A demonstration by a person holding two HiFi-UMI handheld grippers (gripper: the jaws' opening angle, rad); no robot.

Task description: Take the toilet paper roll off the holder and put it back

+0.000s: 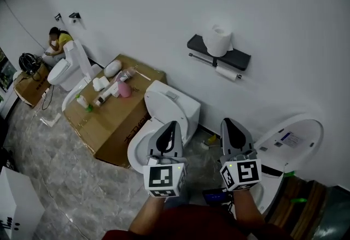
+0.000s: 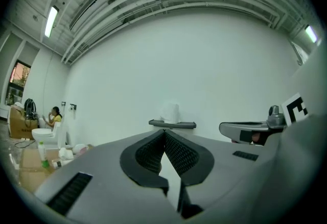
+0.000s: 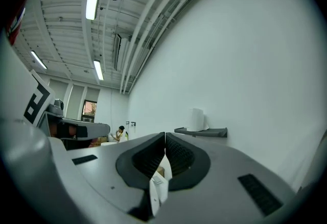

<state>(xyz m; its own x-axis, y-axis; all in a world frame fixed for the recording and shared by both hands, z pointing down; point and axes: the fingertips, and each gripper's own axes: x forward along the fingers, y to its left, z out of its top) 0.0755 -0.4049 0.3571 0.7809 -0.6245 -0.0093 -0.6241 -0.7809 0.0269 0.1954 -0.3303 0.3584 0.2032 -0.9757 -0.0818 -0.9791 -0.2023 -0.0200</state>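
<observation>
Paper waits on the wall holder: one roll hangs on the bar under the shelf, and a second roll stands on top. Both are well apart from the left tool and the right tool, each pressed together on nothing. To do this well, I'd say a tool should spread before it reaches the hanging roll, grip it across its width, then slide it along the bar without crushing it. Print on the cardboard box and the sticker on the toilet lid is too small to read.
</observation>
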